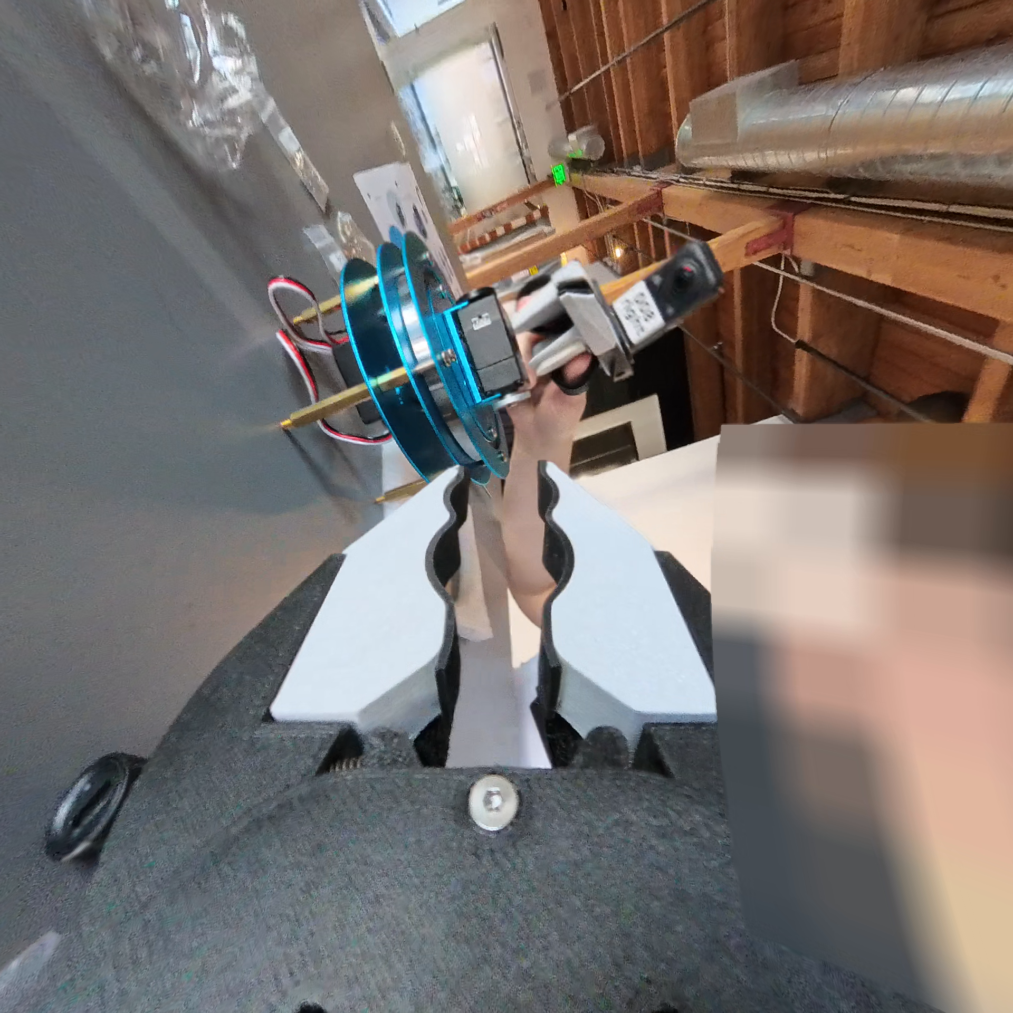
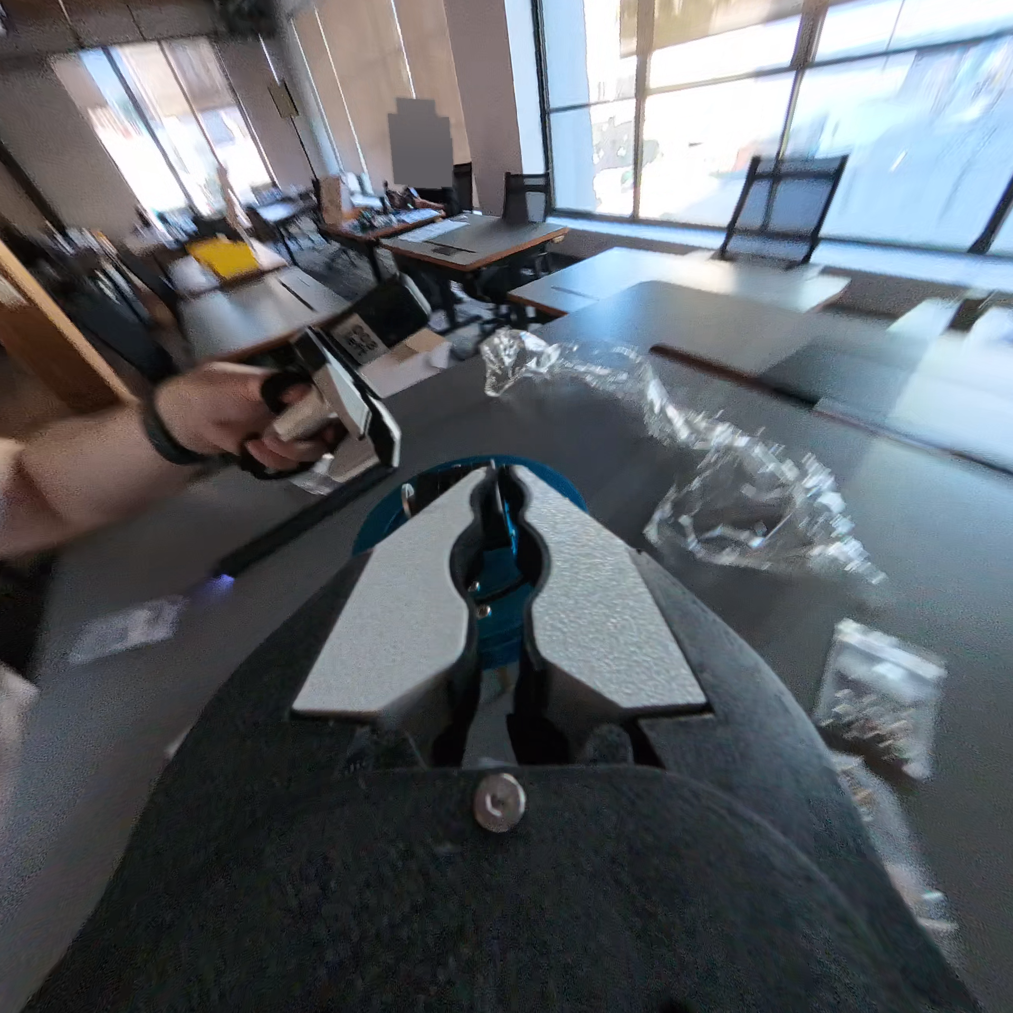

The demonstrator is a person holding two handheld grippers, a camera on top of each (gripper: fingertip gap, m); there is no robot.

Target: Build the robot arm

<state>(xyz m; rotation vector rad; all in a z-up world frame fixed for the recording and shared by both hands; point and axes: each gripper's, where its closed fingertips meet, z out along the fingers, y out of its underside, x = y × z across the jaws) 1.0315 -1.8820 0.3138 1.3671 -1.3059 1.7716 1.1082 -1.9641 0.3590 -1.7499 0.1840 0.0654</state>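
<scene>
A blue round-plate assembly [image 1: 416,362] with brass standoffs [image 1: 340,403], a black servo [image 1: 490,351] and red-white-black wires [image 1: 307,356] is held in the air over the dark grey table [image 1: 137,411]. My right gripper [image 2: 500,474] is shut on a thin blue bracket of the assembly [image 2: 507,548]. It also shows in the left wrist view [image 1: 570,323], held by a hand. My left gripper [image 1: 501,474] is open and empty. Its left fingertip [image 1: 457,493] sits just under the lowest blue plate's rim. The left gripper shows in the right wrist view [image 2: 356,405], just left of the assembly.
Crumpled clear plastic bags [image 2: 740,510] [image 2: 515,356] lie on the table [image 2: 603,427] ahead and to the right. A small bag of screws [image 2: 877,696] lies at the right, a white paper [image 2: 126,630] at the left. Desks and chairs [image 2: 778,208] stand beyond. My hands' fingertips stand some 12 centimetres from each other.
</scene>
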